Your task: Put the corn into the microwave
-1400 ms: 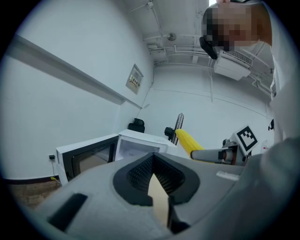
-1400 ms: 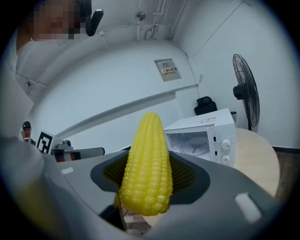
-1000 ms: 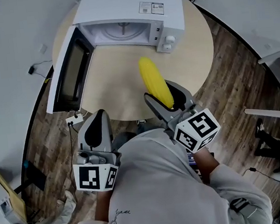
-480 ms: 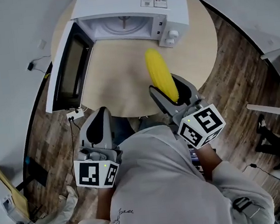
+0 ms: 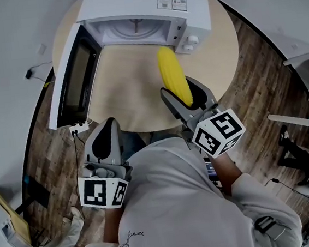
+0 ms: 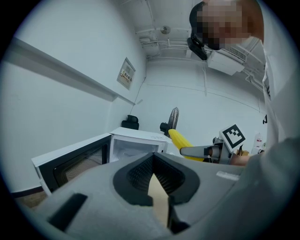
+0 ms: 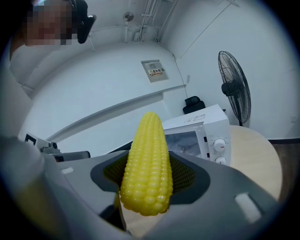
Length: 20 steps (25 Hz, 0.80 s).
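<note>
While our right gripper (image 5: 179,90) clamps its fingers on the corn (image 5: 174,81) above the table's (image 5: 135,95) near edge, tip toward the microwave (image 5: 142,6) at the far edge, we see its door (image 5: 70,82) swung open leftward, turntable (image 5: 134,33) inside. Left gripper (image 5: 109,125) fingers together on nothing, off the near edge. Two stickers (image 5: 172,2) on the microwave top, print too small to read.

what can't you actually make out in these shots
- Deep inside of the microwave: head view, its own top covers it.
- Print on its label: head view, too small.
- Lower end of the corn: head view, fingers of the right gripper hide it.
- Print on the wall sign: right gripper view, too small.
</note>
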Motion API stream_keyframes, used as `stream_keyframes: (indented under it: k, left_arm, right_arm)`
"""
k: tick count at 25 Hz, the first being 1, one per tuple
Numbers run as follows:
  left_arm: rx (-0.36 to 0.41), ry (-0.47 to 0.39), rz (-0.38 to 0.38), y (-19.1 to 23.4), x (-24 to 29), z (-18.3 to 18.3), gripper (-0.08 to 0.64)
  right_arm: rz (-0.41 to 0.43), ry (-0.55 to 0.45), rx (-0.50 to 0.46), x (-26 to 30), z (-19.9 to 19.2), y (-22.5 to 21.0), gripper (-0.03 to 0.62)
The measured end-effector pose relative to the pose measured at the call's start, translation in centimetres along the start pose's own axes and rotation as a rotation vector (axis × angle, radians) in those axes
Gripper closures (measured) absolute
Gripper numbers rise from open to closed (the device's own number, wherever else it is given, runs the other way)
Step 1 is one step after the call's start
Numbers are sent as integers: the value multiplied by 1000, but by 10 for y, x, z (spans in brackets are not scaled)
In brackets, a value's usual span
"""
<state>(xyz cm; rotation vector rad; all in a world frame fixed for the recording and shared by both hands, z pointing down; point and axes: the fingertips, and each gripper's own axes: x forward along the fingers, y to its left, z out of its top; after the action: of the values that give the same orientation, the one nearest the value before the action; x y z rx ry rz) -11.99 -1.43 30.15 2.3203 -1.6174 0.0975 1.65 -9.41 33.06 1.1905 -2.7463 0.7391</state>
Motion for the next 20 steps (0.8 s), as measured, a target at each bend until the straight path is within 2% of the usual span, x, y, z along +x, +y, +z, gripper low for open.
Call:
stream_keyframes:
  k: [11,20]
  left_arm:
    - [-16,42,-60,15,20,-3,568]
    - [-27,76,-74,28,27,-8,568]
  right_arm:
    - [-43,13,17,21,-3,-7,329]
    - [-65,29,29,39,-8,-12,330]
